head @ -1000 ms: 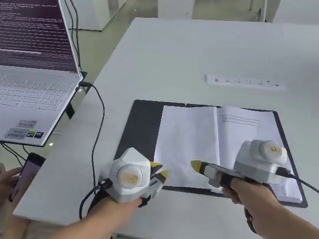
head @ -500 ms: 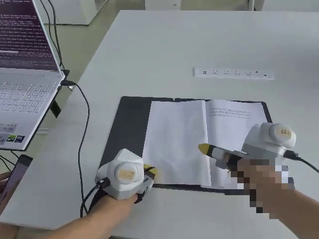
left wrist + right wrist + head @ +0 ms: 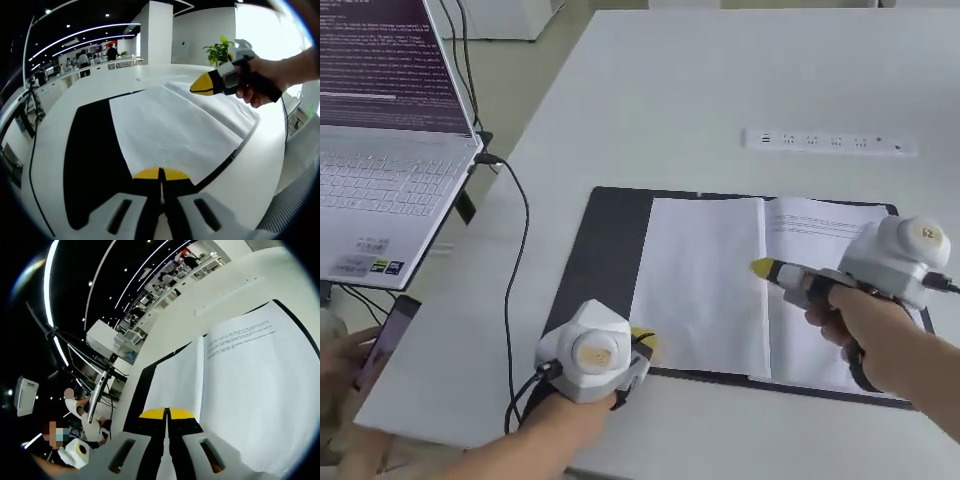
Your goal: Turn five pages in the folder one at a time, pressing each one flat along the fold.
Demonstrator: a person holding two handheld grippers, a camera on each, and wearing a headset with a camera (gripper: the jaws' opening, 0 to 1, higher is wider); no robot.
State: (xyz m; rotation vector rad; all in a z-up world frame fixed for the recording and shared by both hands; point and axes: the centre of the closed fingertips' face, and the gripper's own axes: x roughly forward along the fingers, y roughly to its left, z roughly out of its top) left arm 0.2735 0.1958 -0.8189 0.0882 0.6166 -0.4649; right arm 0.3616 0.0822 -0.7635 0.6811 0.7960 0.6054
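1. My right gripper [image 3: 763, 268] has travelled since a second ago. Then its yellow tip lay low over the blank left page [image 3: 700, 280], near the folder's near edge. Now it sits about halfway up the sheet, right at the fold [image 3: 765, 228].
2. My left gripper [image 3: 642, 340] has kept its place by the lower left corner of that page, close to the near edge of the folder [image 3: 610, 250]. The head view itself has shifted, so the folder's slide across the picture is my head moving, not the folder.
3. The left gripper view shows my left gripper [image 3: 161, 173] with its jaws closed together on nothing, their tips at the near edge of the white sheet. The right gripper [image 3: 202, 85] comes in from the right above the paper, tip pinched closed.
4. The right gripper view shows my right gripper [image 3: 166, 413] with its jaws also together and empty, pointing along the fold. I cannot tell whether either tip touches the paper.
5. The folder lies open and flat on the white table [image 3: 720, 90]. Inside its black cover, the blank page lies on the left and a right page [image 3: 815, 228] with a few printed lines at its top.
6. A power strip [image 3: 830, 141] lies beyond the folder, well apart from it. An open laptop [image 3: 390, 150] stands off the table's left side.
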